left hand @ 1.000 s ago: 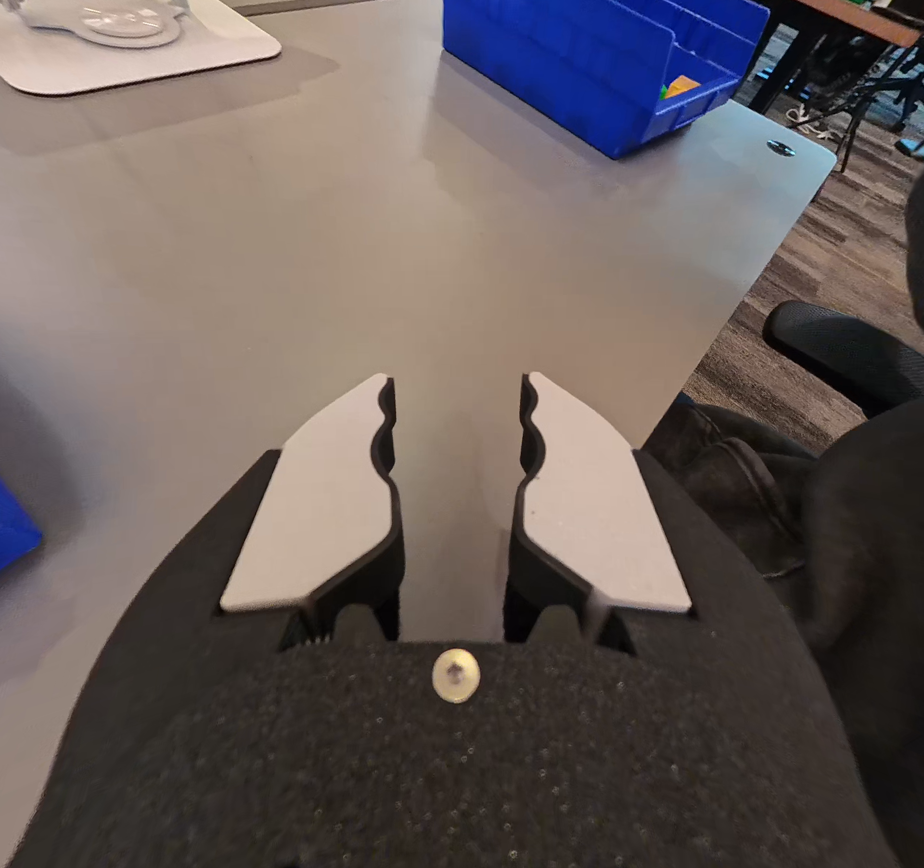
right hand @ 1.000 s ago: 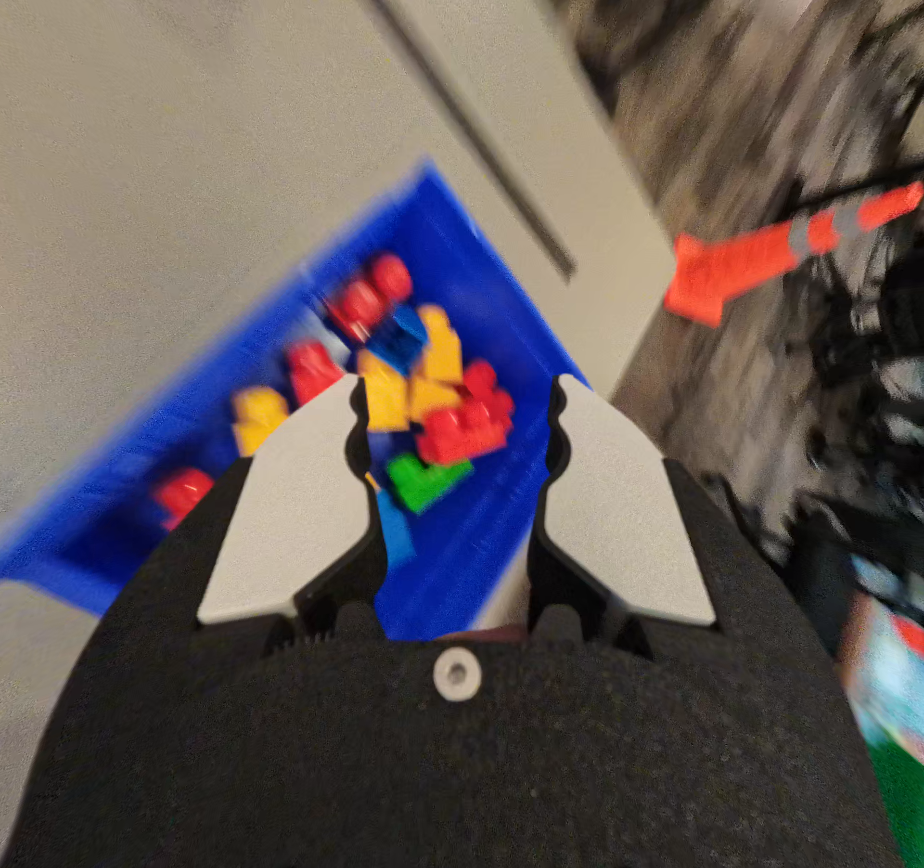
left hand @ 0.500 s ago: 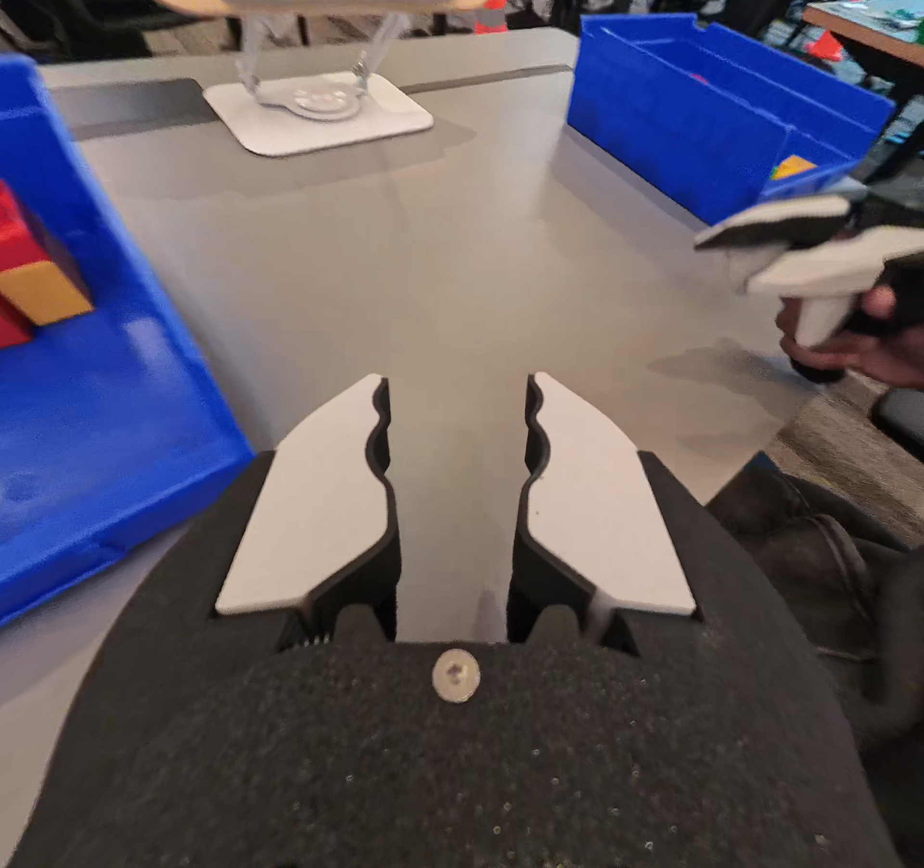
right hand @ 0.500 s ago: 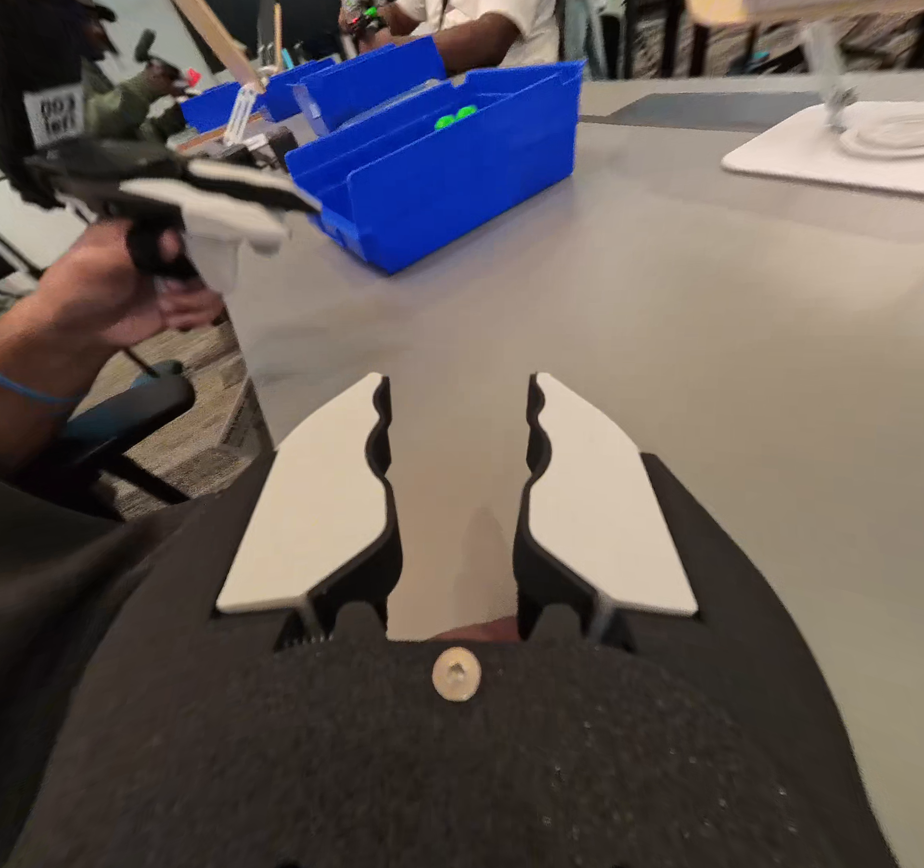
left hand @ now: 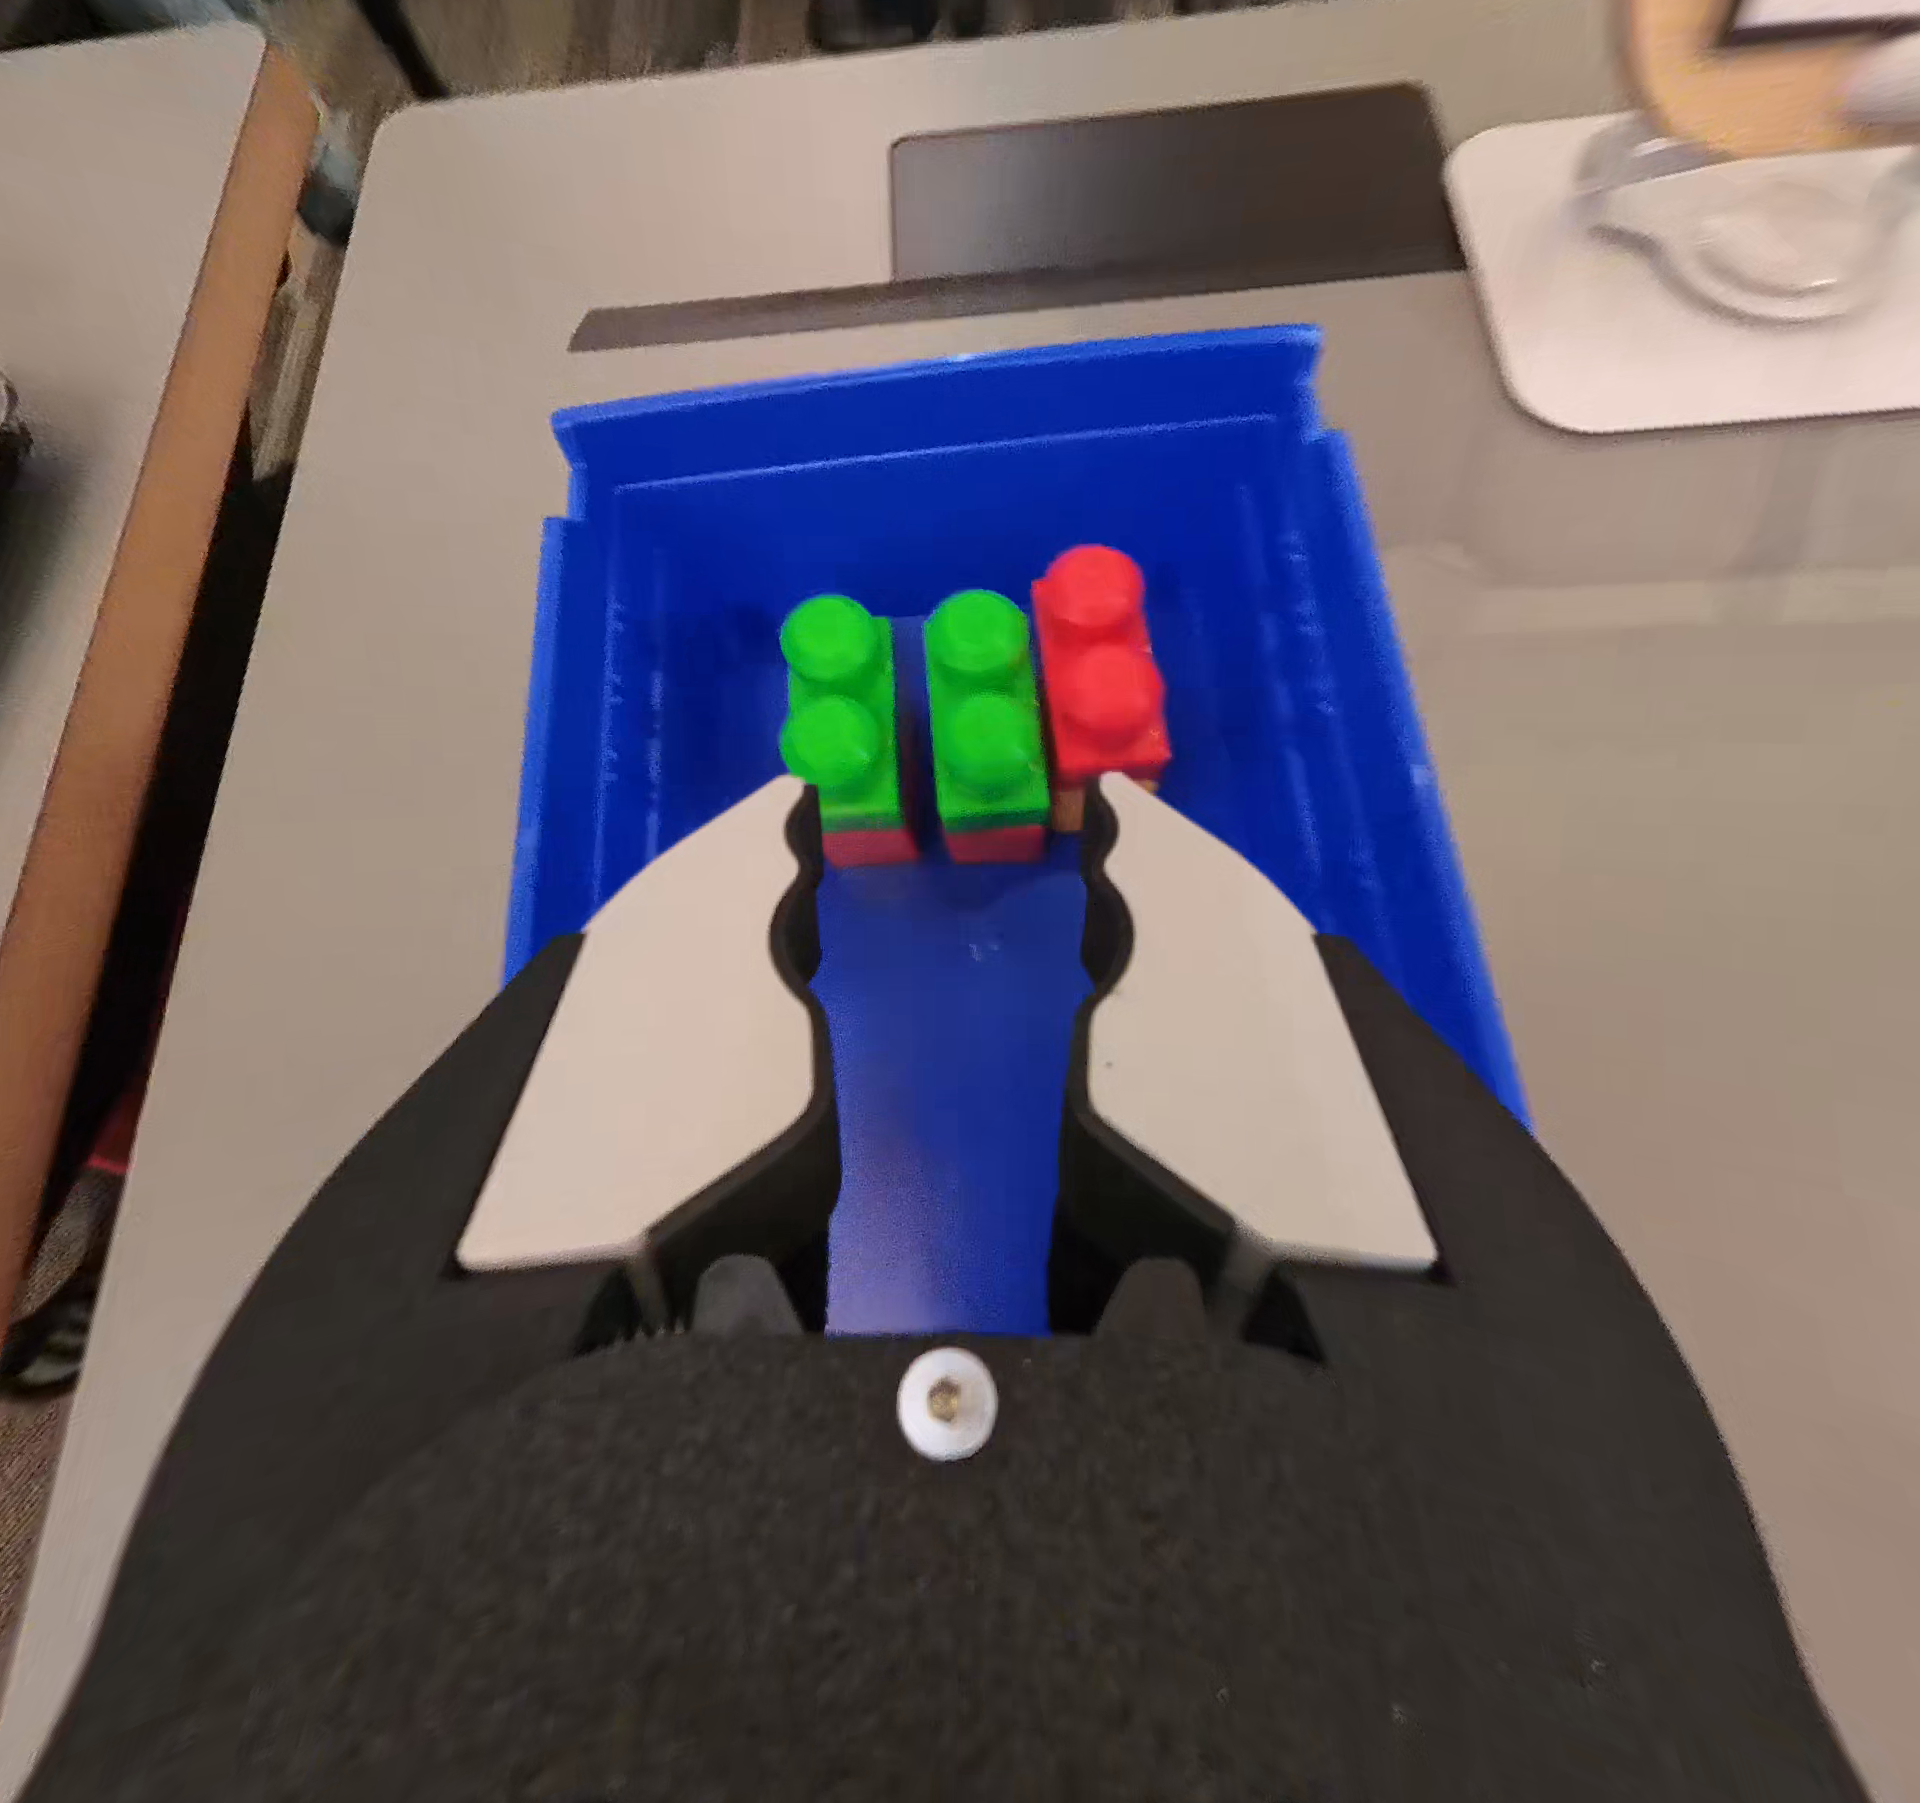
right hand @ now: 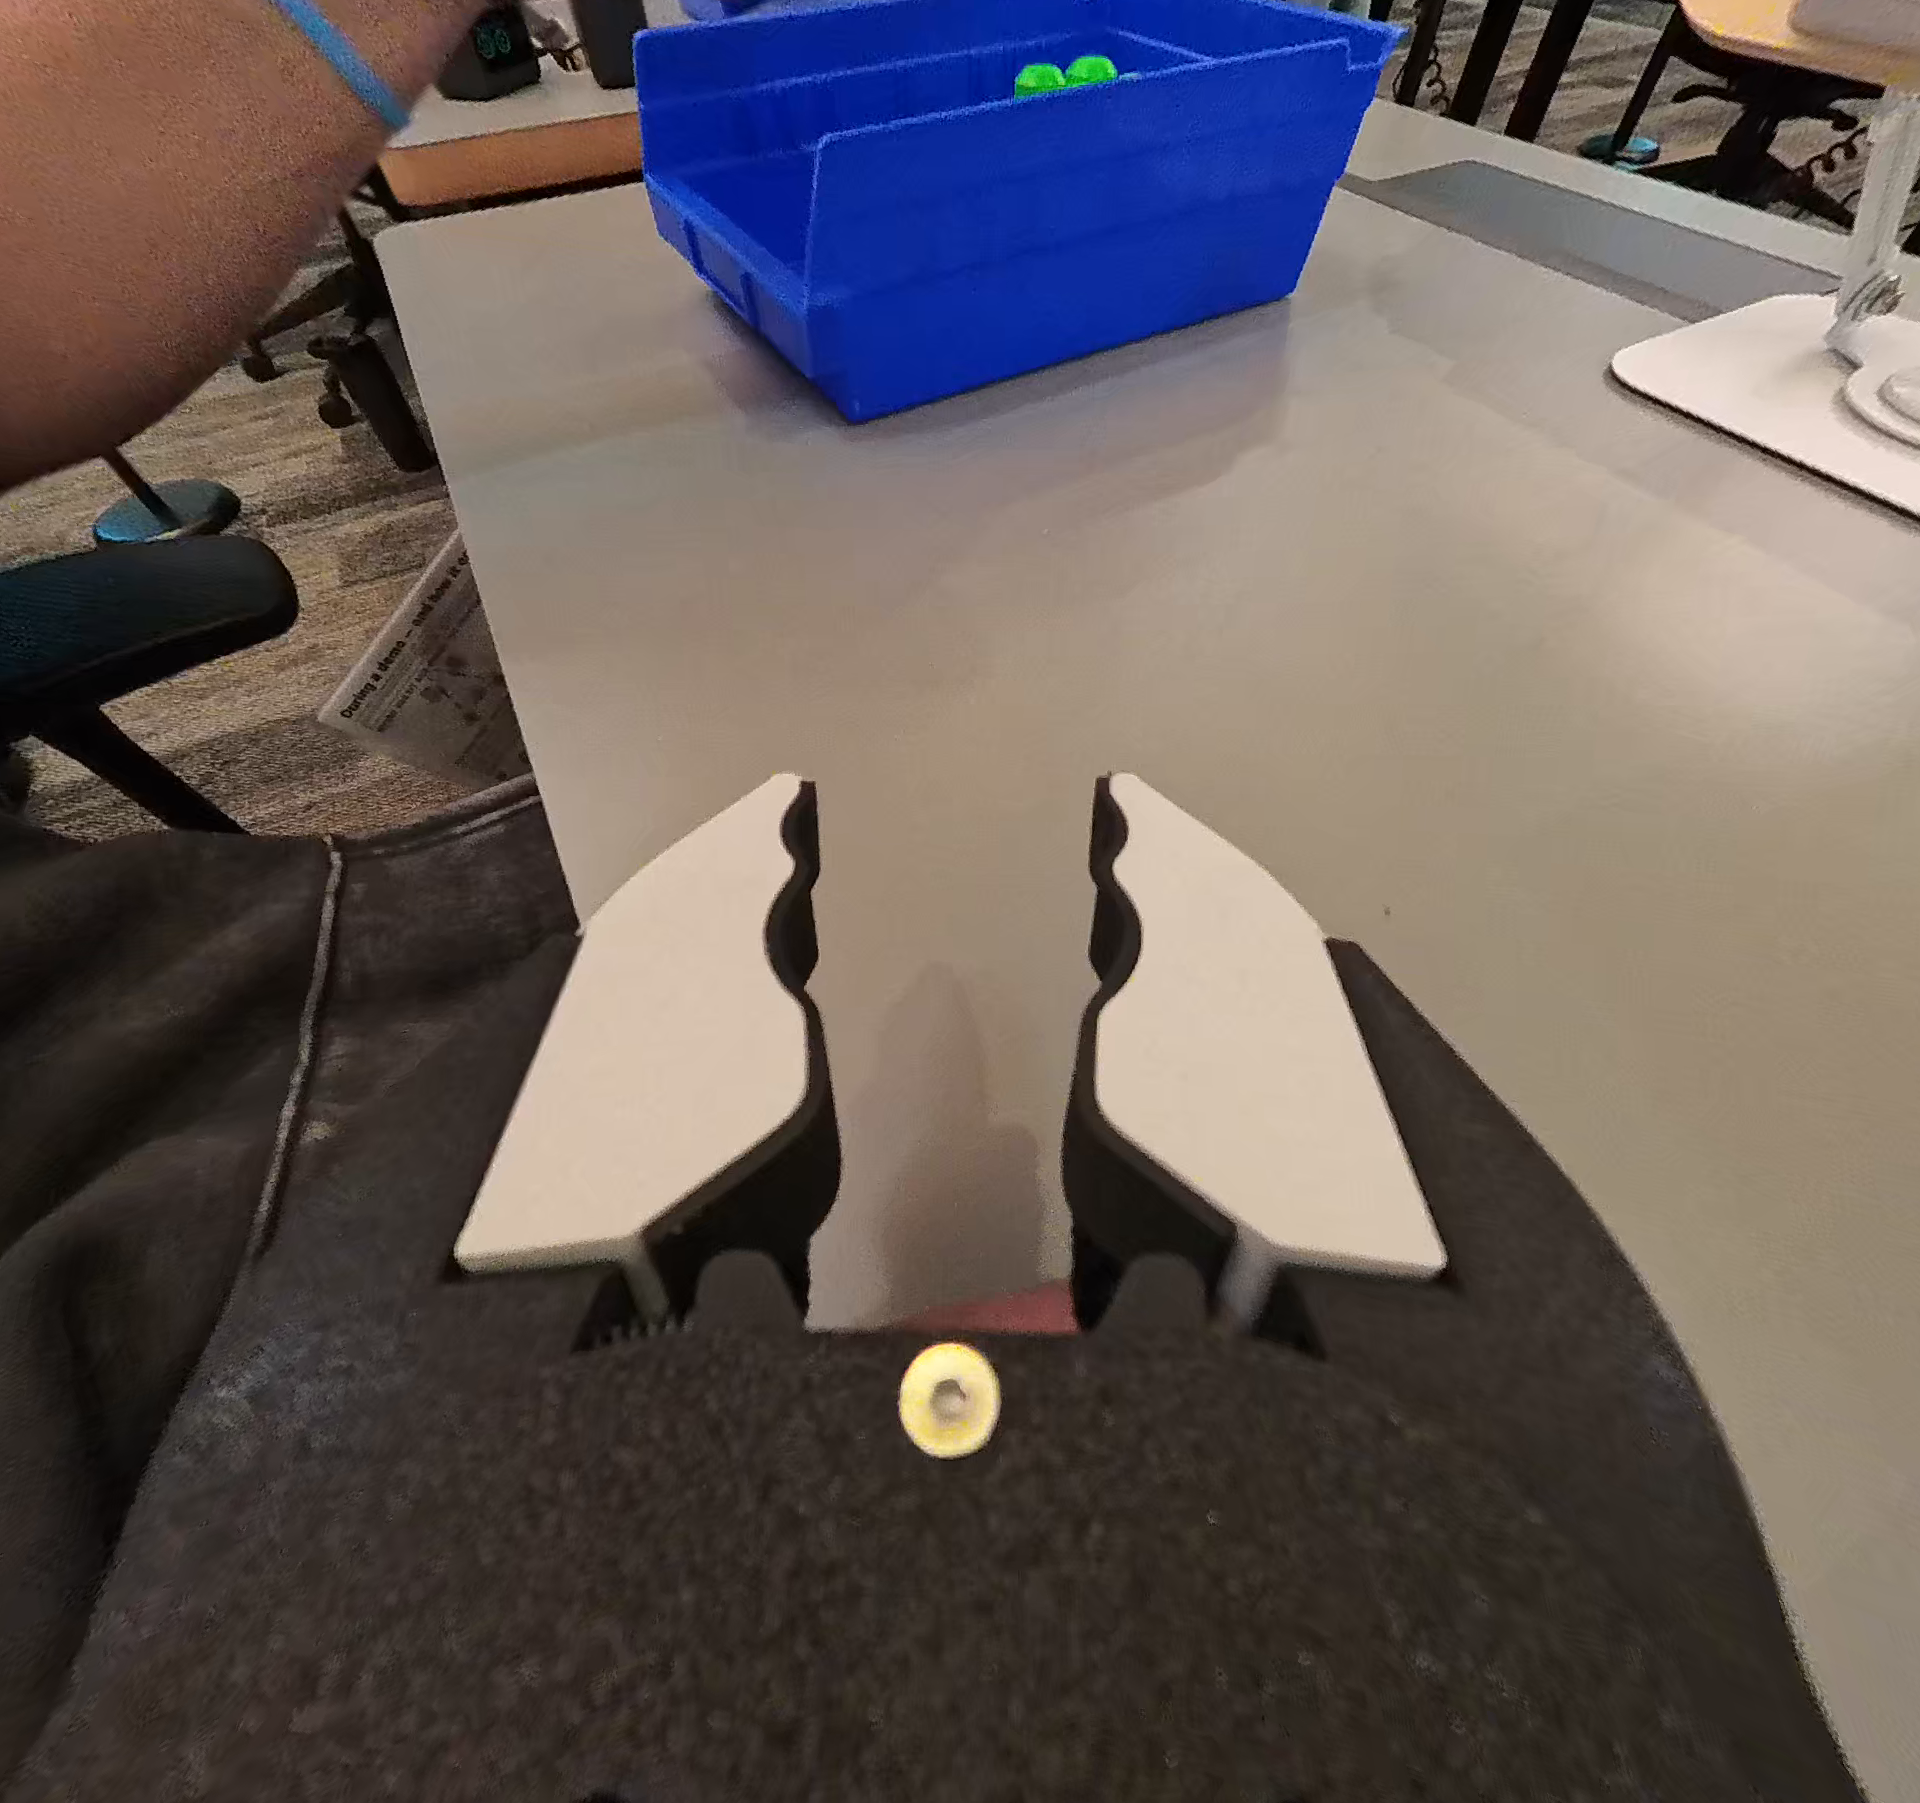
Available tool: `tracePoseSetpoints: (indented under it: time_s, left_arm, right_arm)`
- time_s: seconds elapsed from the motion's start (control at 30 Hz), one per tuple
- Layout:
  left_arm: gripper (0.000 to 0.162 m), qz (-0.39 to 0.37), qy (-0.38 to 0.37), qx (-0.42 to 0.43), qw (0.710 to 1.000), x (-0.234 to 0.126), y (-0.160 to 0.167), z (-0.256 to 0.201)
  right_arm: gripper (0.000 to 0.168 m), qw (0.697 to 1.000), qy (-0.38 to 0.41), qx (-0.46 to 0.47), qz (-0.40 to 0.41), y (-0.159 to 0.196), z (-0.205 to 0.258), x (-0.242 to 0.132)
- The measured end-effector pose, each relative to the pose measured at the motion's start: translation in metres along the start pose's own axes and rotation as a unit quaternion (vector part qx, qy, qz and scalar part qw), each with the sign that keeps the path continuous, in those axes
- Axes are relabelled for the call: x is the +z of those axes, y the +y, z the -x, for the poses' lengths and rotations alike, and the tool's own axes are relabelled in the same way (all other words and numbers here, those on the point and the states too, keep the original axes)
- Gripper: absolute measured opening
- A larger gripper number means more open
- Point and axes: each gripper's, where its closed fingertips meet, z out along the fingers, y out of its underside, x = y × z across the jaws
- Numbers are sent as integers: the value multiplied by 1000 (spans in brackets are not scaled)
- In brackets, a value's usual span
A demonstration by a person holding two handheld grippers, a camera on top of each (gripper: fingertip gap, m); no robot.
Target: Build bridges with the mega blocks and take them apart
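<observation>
In the left wrist view a blue bin (left hand: pixel 935 465) holds built block stacks: two green-topped stacks (left hand: pixel 842 714) (left hand: pixel 982 704) on red blocks, and a taller red-topped stack (left hand: pixel 1101 673) beside them. My left gripper (left hand: pixel 948 792) is open and empty, hovering over the bin with its fingertips just short of the stacks. In the right wrist view my right gripper (right hand: pixel 954 787) is open and empty, low over the grey table (right hand: pixel 1143 610). The same bin (right hand: pixel 997 195) stands farther off, with green studs (right hand: pixel 1065 75) showing above its rim.
A white stand base (left hand: pixel 1662 299) lies right of the bin, also at the right edge of the right wrist view (right hand: pixel 1787 392). A forearm with a blue wristband (right hand: pixel 187 132) reaches in from the left. A chair arm (right hand: pixel 125 610) and the table's left edge are near. The tips of one gripper are about 40 cm away from the tips of the other.
My left gripper has swung left, from the bare table to above the bin with the stacks. My right gripper has turned from the other bin of loose blocks to face across the table.
</observation>
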Motion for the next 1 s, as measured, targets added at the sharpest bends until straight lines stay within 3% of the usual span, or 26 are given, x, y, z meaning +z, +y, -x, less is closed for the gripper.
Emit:
tracePoseSetpoints:
  time_s: [0.23,0.7,0.83,1.0]
  left_arm:
    - [46,127,-36,-1,991,72,10,30]
    - [36,225,9,-30,974,123,49,39]
    - [36,189,9,-14,982,107,33,39]
    - [36,71,78,-3,994,42,-20,13]
  right_arm:
    - [49,1000,-3,-17,1,-1,3,-5]
    - [49,1000,-7,-3,14,6,-2,-4]
    - [48,1000,-3,-8,19,7,-2,-5]
    - [47,1000,3,4,16,8,-9,-6]
